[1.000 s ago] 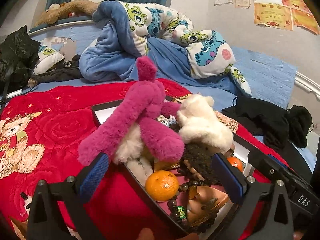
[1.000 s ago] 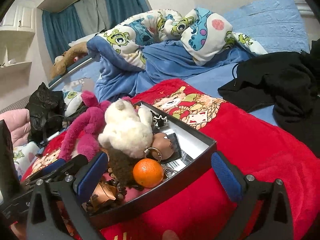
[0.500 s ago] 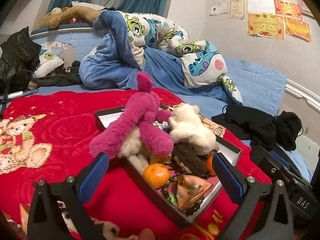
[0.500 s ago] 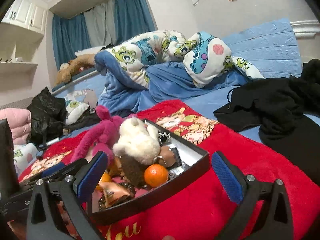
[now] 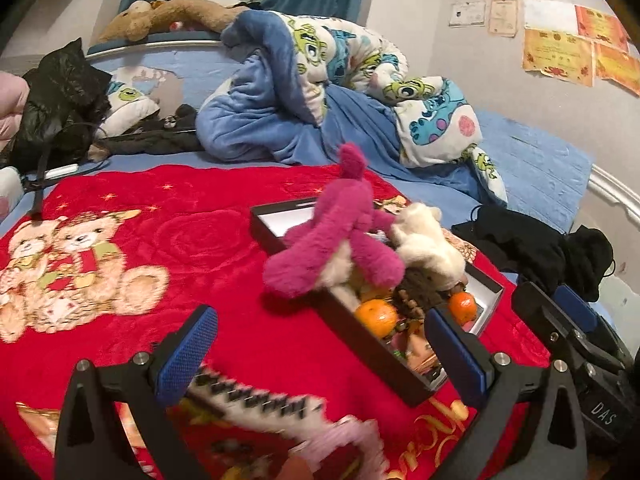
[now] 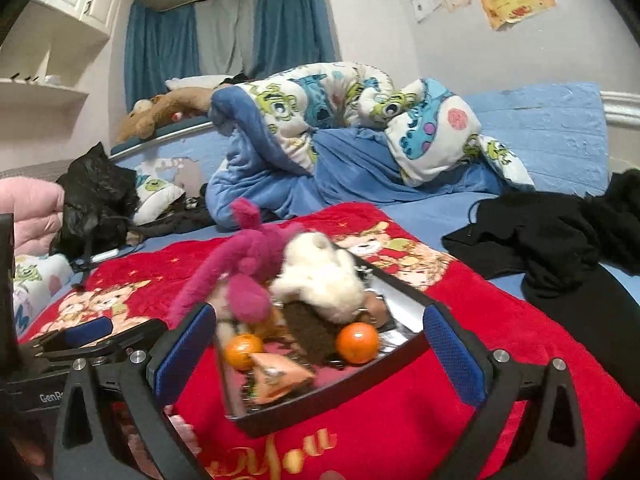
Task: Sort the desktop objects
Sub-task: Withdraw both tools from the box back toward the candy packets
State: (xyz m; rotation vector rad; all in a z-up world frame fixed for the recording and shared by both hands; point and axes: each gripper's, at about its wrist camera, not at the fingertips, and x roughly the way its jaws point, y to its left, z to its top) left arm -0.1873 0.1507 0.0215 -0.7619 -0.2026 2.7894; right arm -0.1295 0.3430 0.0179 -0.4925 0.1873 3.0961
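Observation:
A black open box (image 5: 360, 338) (image 6: 332, 396) sits on a red blanket (image 5: 192, 248). It holds a pink plush toy (image 5: 344, 228) (image 6: 244, 256), a white plush toy (image 5: 428, 244) (image 6: 320, 276), two oranges (image 5: 376, 317) (image 6: 357, 342), a dark brown fuzzy item (image 6: 304, 328) and an orange wrapped packet (image 6: 280, 376). My left gripper (image 5: 320, 360) is open and empty, held back from the box's near left side. My right gripper (image 6: 320, 354) is open and empty, above the box's front edge.
A rumpled blue and cartoon-print duvet (image 5: 320, 92) lies behind the box. Black clothes (image 5: 532, 248) (image 6: 560, 248) lie to the right, a black bag (image 5: 60, 92) to the far left. The other gripper shows at each view's edge (image 5: 580, 344) (image 6: 80, 336).
Both grippers have pulled back and up from the box, so it looks smaller and farther. More of the red blanket shows in front. Both stay open.

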